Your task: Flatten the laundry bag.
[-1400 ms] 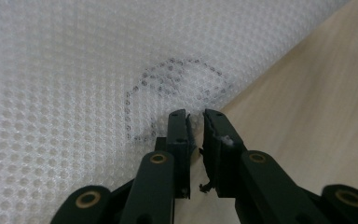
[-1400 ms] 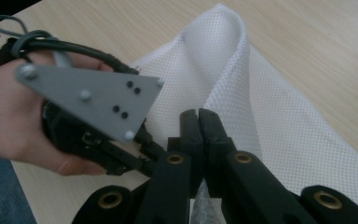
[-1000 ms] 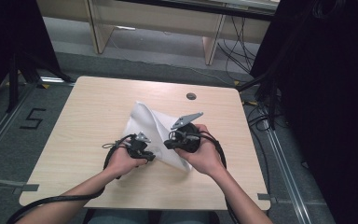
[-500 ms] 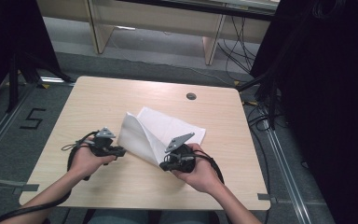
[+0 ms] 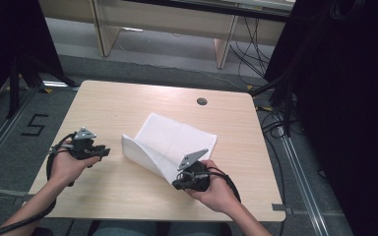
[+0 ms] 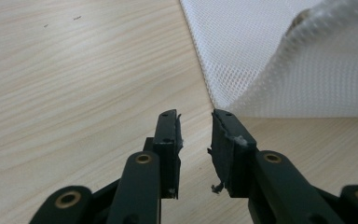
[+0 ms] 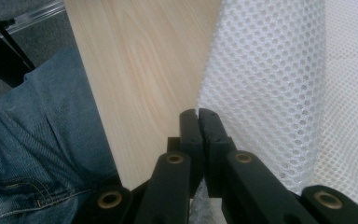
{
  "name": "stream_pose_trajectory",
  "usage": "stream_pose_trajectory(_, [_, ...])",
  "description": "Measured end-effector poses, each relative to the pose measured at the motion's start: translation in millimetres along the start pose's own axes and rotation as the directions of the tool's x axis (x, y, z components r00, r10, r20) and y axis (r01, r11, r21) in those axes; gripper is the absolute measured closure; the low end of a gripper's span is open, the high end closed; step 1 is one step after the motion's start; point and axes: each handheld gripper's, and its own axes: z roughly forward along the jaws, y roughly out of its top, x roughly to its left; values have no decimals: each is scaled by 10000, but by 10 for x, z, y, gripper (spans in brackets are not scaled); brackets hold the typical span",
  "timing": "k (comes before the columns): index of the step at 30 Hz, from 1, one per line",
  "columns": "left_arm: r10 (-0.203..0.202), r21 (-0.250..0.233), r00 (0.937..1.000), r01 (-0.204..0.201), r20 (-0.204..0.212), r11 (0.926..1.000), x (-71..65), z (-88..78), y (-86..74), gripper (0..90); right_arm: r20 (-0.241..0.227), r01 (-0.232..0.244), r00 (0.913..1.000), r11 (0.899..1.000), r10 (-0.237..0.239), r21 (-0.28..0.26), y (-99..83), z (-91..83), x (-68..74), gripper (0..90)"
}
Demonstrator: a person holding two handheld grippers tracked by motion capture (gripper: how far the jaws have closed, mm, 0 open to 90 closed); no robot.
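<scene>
The mesh cloth lies on the table; left tool well left of it; right tool at its near corner.

Premises read as a lab or recording workspace — a bare light-wood table with a cable grommet stands on grey carpet. Floor tape forms a "5"; loose cables trail beneath desks behind — black curtains flank both sides.
</scene>
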Motion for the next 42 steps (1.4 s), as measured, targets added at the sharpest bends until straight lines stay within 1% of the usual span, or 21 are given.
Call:
stream_pose_trajectory(2, [19, 9, 10000, -19, 13, 10000, -1, 8, -4, 706, 17, 15, 10000, 10000, -15, -4, -28, 0, -8, 900])
stream_pose_trajectory(4, [-145, -118, 9999, 145, 33, 9998, -9, 25, -14, 703, -2, 11, 10000, 10000, -11, -11, -45, -6, -16, 900])
stream_pose_trajectory(6, [-181, -124, 9998, 181, 31, 9998, -9, 31, -20, 686, -43, -164, 9999, 9998, 163, -149, -100, -22, -18, 900])
stream_pose_trajectory(8, [64, -30, 10000, -64, 28, 10000, 1, 28, -20, 681, 39, -174, 9998, 9998, 174, -76, -118, -34, -20, 900])
stream_pose_trajectory(9, [83, -50, 10000, -83, 14, 10000, -4, 34, -21, 675, -18, -227, 9997, 9997, 227, -94, -138, -39, -17, 900])
stream_pose_trajectory(10, [-75, -178, 10000, 75, 8, 9998, -23, 48, -26, 673, 21, -264, 9996, 9996, 264, -82, -164, -46, -18, 900])
stream_pose_trajectory(11, [146, 0, 9999, -146, 65, 9999, -20, 41, -16, 669, -26, -282, 9996, 9996, 282, -94, -199, -55, -18, 900])
stream_pose_trajectory(12, [23, -207, 10000, -22, 20, 9998, -41, 58, -21, 667, -50, -301, 9995, 9995, 300, -95, -219, -57, -19, 900])
stream_pose_trajectory(17, [130, -250, 9999, -130, 3, 9996, -66, 60, -9, 665, -209, -360, 9991, 9993, 359, -54, -291, -56, -23, 900])
stream_pose_trajectory(19, [-164, -501, 9999, 166, 40, 9986, -98, 77, -6, 664, -285, -446, 9986, 9990, 446, -10, -332, -50, -38, 900])
stream_pose_trajectory(20, [-43, -518, 10000, 45, 25, 9986, -104, 74, -3, 663, -350, -424, 9985, 9991, 423, -12, -346, -50, -48, 900])
stream_pose_trajectory(25, [-167, -738, 9997, 180, 178, 9971, -150, 85, 3, 653, -453, -356, 9983, 9994, 357, 28, -404, -49, -72, 900])
stream_pose_trajectory(27, [17, -729, 9996, 4, 281, 9973, -177, 85, 14, 649, -457, -472, 9978, 9989, 475, 77, -435, -48, -69, 900])
stream_pose_trajectory(30, [-8, -888, 9990, 49, 458, 9960, -266, 114, 32, 644, -473, -373, 9982, 9993, 376, 78, -476, -34, -87, 900])
stream_pose_trajectory(31, [213, -889, 9982, -162, 562, 9959, -315, 130, 50, 640, -432, -540, 9976, 9983, 549, 216, -503, -31, -89, 900])
stream_pose_trajectory(33, [205, -848, 9977, -150, 652, 9963, -353, 140, 60, 639, -512, -579, 9969, 9980, 591, 258, -513, -25, -90, 900])
stream_pose_trajectory(34, [392, -877, 9966, -328, 719, 9956, -393, 155, 73, 634, -541, -476, 9973, 9985, 490, 266, -533, -8, -108, 900])
stream_pose_trajectory(36, [425, -862, 9961, -357, 779, 9956, -431, 168, 77, 631, -536, -508, 9972, 9984, 522, 259, -553, 6, -116, 899])
stream_pose_trajectory(39, [701, -761, 9931, -630, 943, 9951, -522, 206, 86, 629, -542, -753, 9955, 9959, 779, 492, -569, -3, -113, 900])
stream_pose_trajectory(41, [789, -730, 9914, -715, 1043, 9948, -565, 231, 85, 625, -571, -712, 9956, 9962, 741, 500, -584, 5, -128, 899])
stream_pose_trajectory(42, [974, -671, 9893, -905, 1082, 9936, -597, 243, 85, 624, -608, -828, 9944, 9947, 865, 611, -596, 4, -129, 898])
